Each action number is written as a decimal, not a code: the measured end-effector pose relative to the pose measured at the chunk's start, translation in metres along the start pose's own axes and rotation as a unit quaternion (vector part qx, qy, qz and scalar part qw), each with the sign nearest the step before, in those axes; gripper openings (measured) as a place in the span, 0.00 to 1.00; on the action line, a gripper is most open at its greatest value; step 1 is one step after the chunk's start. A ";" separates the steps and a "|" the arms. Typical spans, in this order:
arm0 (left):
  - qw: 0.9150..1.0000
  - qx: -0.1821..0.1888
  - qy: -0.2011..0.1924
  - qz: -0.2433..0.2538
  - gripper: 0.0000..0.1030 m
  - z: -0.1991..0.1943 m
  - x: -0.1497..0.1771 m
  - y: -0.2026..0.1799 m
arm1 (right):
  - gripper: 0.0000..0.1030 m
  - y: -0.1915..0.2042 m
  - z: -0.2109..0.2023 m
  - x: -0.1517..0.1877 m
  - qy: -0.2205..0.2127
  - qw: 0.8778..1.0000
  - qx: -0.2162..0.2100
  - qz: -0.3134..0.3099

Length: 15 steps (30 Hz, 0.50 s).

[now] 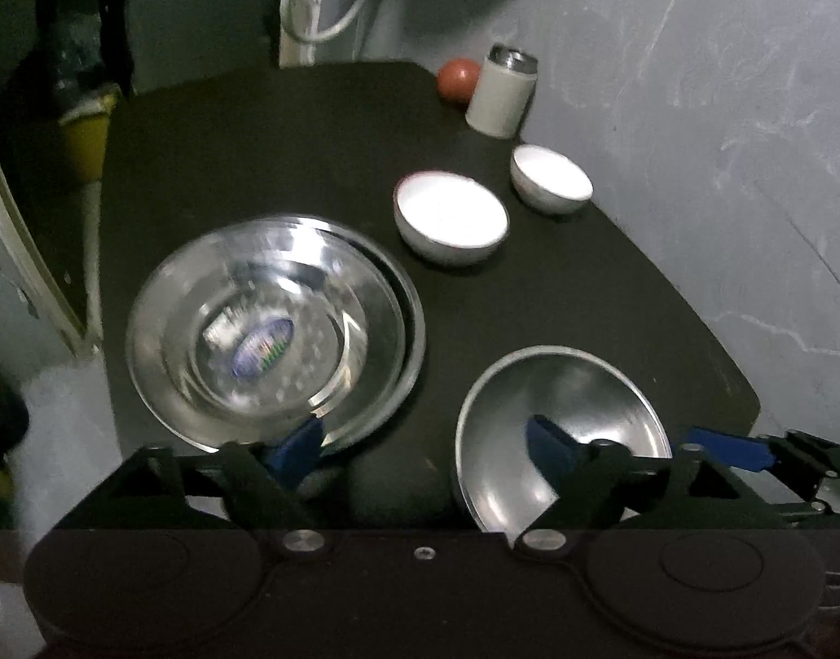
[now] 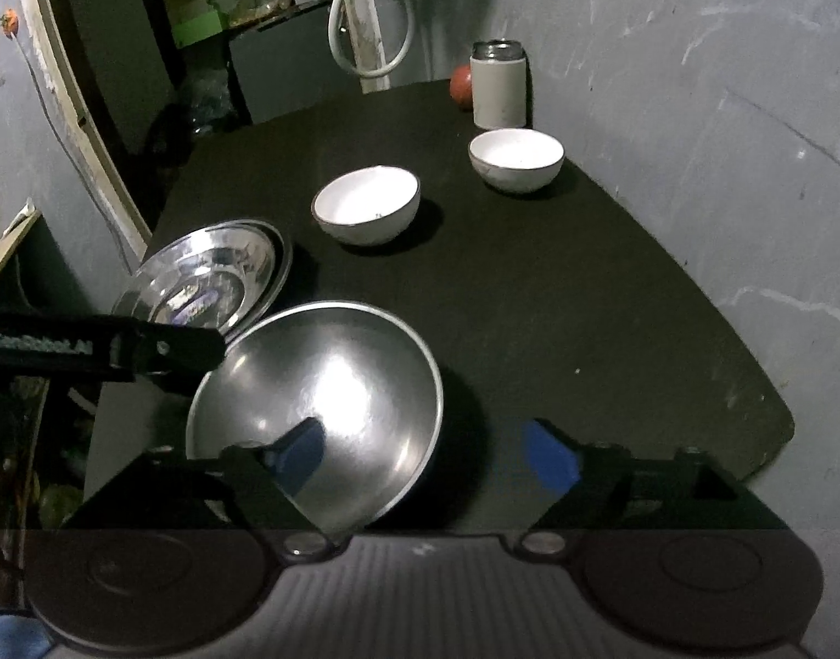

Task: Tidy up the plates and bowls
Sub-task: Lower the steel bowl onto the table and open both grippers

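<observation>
1. Tabletop (image 2: 530, 296): a black, matte surface set against a grey wall, carrying all the tableware.
2. Stacked steel dishes (image 1: 272, 329): a shiny round steel bowl with a blue oval sticker nested in a wider steel plate, lying at the left side of the tabletop; the same stack (image 2: 211, 274) shows in the right wrist view.
3. Plain steel bowl (image 2: 321, 401): a round, unmarked metal bowl near the front edge of the tabletop, just beside the stack; also seen from the left wrist (image 1: 563, 417).
4. Two white ceramic bowls: the nearer one (image 2: 368, 203) mid-table, the farther one (image 2: 516, 158) close to the wall, apart from each other.
5. White cylindrical container with a metal top (image 2: 498, 85) and a red ball (image 2: 460, 85) behind it, at the far corner.
6. Left gripper (image 1: 425, 450): released, blue pads spread; its left pad overlaps the rim of the stack, though contact cannot be told.
7. Right gripper (image 2: 425, 453): released, spread wide; its left pad lies over the plain steel bowl, its right pad over bare tabletop.
</observation>
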<state>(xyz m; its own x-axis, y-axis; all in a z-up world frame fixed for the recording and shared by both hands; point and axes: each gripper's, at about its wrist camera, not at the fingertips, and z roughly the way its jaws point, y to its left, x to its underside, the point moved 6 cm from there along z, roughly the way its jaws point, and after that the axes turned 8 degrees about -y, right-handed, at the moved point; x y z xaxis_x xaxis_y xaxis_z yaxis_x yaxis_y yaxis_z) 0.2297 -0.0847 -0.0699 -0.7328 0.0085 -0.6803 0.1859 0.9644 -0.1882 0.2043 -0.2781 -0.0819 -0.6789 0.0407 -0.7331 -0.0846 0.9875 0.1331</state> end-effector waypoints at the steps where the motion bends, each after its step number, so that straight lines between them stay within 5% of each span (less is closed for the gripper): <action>1: 1.000 -0.007 -0.007 0.004 0.89 -0.001 -0.003 0.001 | 0.89 0.000 0.000 -0.002 -0.002 1.000 0.000 0.000; 5: 0.999 -0.026 -0.026 0.013 0.98 -0.004 -0.013 0.002 | 0.99 -0.003 0.003 -0.007 -0.009 1.000 0.000 0.000; 15: 0.999 -0.044 -0.030 -0.011 0.99 0.015 -0.037 0.012 | 1.00 -0.013 0.022 -0.028 -0.010 1.000 0.000 -0.014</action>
<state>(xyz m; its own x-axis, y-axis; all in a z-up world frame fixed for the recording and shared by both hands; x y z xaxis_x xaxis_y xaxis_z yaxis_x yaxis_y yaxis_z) 0.2686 -0.0772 -0.0575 -0.6950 -0.0265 -0.7186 0.1098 0.9837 -0.1425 0.2405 -0.2892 -0.0776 -0.6611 0.0152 -0.7502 -0.1037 0.9883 0.1114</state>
